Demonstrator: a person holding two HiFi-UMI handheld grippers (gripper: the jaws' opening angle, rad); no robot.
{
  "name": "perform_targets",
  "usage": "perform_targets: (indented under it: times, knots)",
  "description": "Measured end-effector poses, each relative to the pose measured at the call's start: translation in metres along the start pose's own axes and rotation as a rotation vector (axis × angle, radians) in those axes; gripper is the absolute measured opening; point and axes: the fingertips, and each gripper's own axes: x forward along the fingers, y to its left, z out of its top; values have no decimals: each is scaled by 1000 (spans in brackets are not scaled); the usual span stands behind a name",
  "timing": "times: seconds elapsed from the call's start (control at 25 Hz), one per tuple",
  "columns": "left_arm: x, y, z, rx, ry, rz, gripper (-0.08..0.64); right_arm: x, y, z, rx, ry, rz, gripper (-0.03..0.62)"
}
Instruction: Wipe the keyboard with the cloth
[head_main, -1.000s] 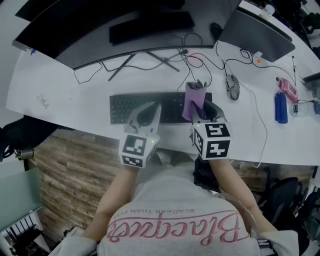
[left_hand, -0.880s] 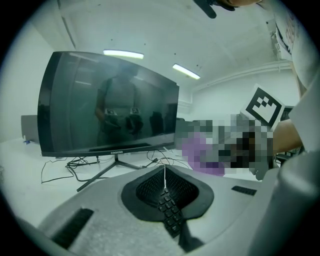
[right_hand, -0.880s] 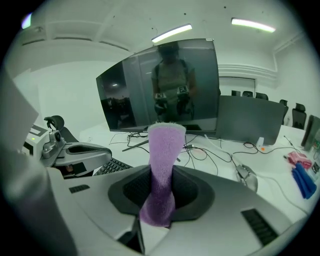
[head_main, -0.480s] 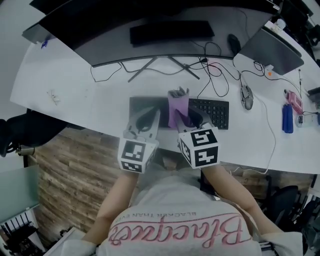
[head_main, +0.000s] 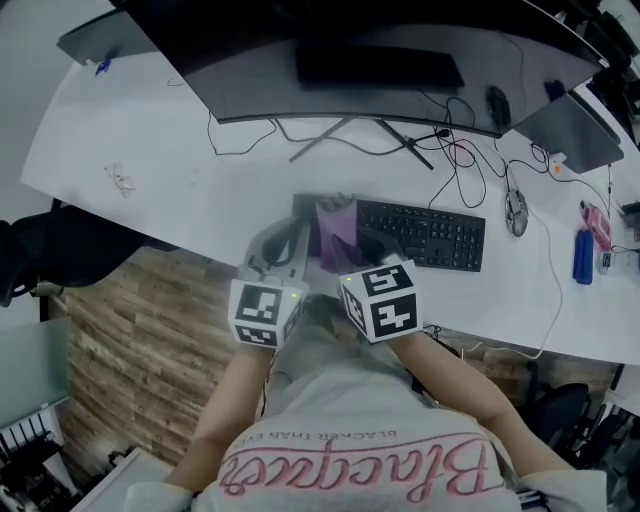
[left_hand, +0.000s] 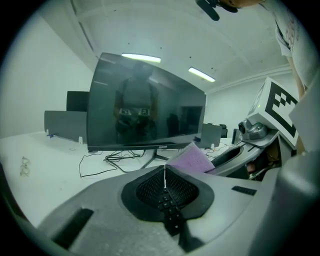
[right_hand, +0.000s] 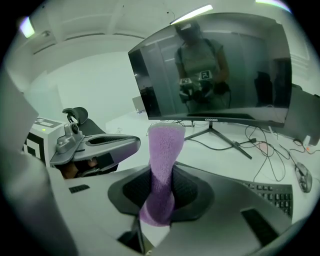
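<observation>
**Wipe under way, cloth at keyboard's left end**

Right gripper is clamped on the purple cloth, which sits over the left end of the black keyboard. Left gripper has its jaws together and empty, just beside it. My read: mid-wipe. No visible dirt, so coverage can't be judged.

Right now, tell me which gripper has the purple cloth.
The right gripper: its fingers are shut on the purple cloth, which sticks up between them. The left gripper has its fingers shut on nothing.
</observation>
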Motion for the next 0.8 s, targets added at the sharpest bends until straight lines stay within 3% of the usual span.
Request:
perform_targets:
  times: [0.36,0.8]
  knots:
    - [-10,42,-32,-35,27,18,5,45,36,-30,23,139,77,87]
    - [0,64,-54,-49,62,0,5,86,49,-46,91,208,75,87]
